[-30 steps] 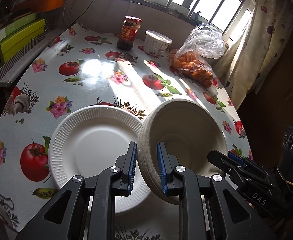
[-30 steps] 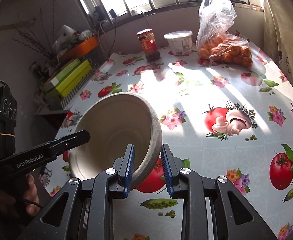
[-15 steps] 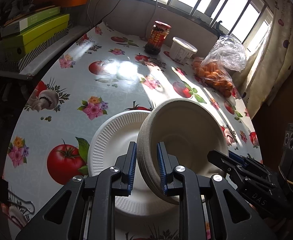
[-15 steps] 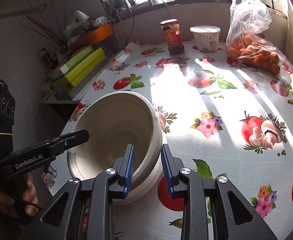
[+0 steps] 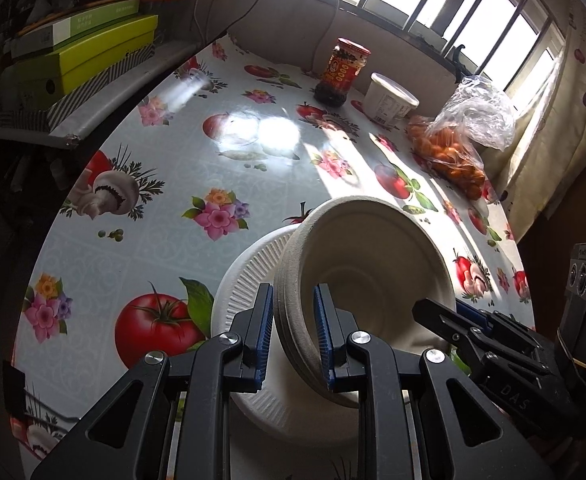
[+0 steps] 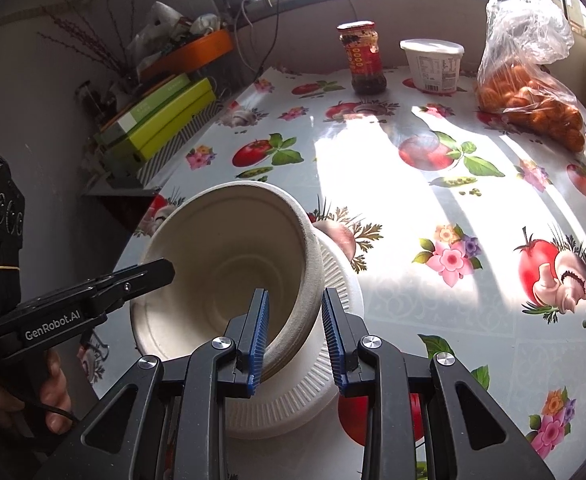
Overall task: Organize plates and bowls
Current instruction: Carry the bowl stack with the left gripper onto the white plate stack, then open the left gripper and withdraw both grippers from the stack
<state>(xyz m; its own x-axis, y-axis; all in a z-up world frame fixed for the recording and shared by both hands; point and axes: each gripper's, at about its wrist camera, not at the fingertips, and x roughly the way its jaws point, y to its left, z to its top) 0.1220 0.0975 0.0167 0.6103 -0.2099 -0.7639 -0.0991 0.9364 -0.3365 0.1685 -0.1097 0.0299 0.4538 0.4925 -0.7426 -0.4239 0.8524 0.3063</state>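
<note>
The left hand-held gripper (image 5: 292,330) and the right hand-held gripper (image 6: 295,332), marked "GenRobot.AI", each pinch one side of the rim of a stack of paper bowls (image 5: 369,272), tilted over a white paper plate (image 5: 249,276) on the tabletop (image 5: 165,184). Farther off stands a red-labelled jar (image 6: 363,58).

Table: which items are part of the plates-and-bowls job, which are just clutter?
Job:
- bowl stack, held by left tongs and right tongs
- ribbed paper plate beneath

Clutter:
- sauce jar
- white tub
- bagged oranges
- green boxes
</note>
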